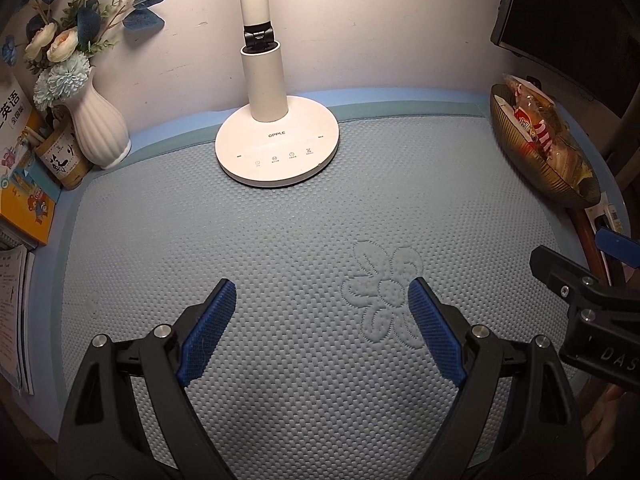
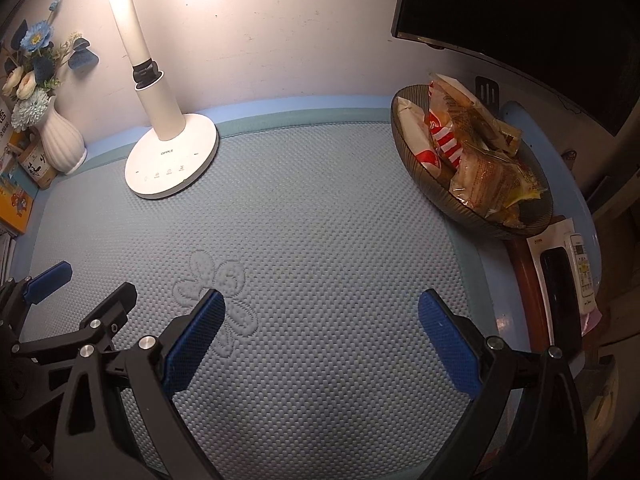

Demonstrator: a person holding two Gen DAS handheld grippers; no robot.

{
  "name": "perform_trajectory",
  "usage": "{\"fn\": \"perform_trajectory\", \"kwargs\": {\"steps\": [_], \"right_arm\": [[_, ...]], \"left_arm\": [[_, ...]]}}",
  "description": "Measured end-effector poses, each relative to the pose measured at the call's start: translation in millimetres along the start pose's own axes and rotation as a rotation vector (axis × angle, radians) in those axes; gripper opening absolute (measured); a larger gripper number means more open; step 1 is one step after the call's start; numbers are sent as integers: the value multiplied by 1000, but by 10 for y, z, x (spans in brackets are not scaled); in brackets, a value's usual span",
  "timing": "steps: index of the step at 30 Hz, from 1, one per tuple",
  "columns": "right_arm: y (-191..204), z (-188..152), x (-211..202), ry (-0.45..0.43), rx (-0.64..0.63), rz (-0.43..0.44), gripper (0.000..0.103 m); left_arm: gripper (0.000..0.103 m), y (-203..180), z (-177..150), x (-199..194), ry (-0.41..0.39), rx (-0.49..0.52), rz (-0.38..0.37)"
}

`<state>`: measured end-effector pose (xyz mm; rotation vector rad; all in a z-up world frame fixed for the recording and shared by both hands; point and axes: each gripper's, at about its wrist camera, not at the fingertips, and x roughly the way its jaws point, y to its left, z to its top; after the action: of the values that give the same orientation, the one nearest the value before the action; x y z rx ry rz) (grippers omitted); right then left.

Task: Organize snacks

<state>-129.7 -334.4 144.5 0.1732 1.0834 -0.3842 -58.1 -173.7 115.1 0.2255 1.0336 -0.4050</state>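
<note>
A dark ribbed bowl (image 2: pixel 404 136) at the back right of the blue mat holds several wrapped snacks (image 2: pixel 480 164), red-and-white and yellow packets. The bowl also shows in the left wrist view (image 1: pixel 516 140) with the snacks (image 1: pixel 536 128) in it. My left gripper (image 1: pixel 320 292) is open and empty, low over the mat near its embossed flower. My right gripper (image 2: pixel 320 304) is open and empty over the mat, well short of the bowl. Each gripper shows at the edge of the other's view.
A white desk lamp (image 1: pixel 276 148) stands at the back middle. A white vase of flowers (image 1: pixel 100 128), a small box and books (image 1: pixel 20 184) stand at the left. A dark monitor (image 2: pixel 520 20) is behind the bowl. Remote controls (image 2: pixel 576 268) lie at the right edge.
</note>
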Motion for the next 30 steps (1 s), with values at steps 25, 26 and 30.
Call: {"fn": "perform_trajectory", "kwargs": {"steps": [25,26,30], "right_arm": [[-17,-5,56,7,-7,-10,96],[-38,-2,56,8,0,-23,97],[-152,1,69,18,28,-68,97]], "left_arm": [[91,-27,28,76,34,-2,-4],[91,-69,38,77,32,10,-7],[92,-265,109,106,28,58,-19]]}}
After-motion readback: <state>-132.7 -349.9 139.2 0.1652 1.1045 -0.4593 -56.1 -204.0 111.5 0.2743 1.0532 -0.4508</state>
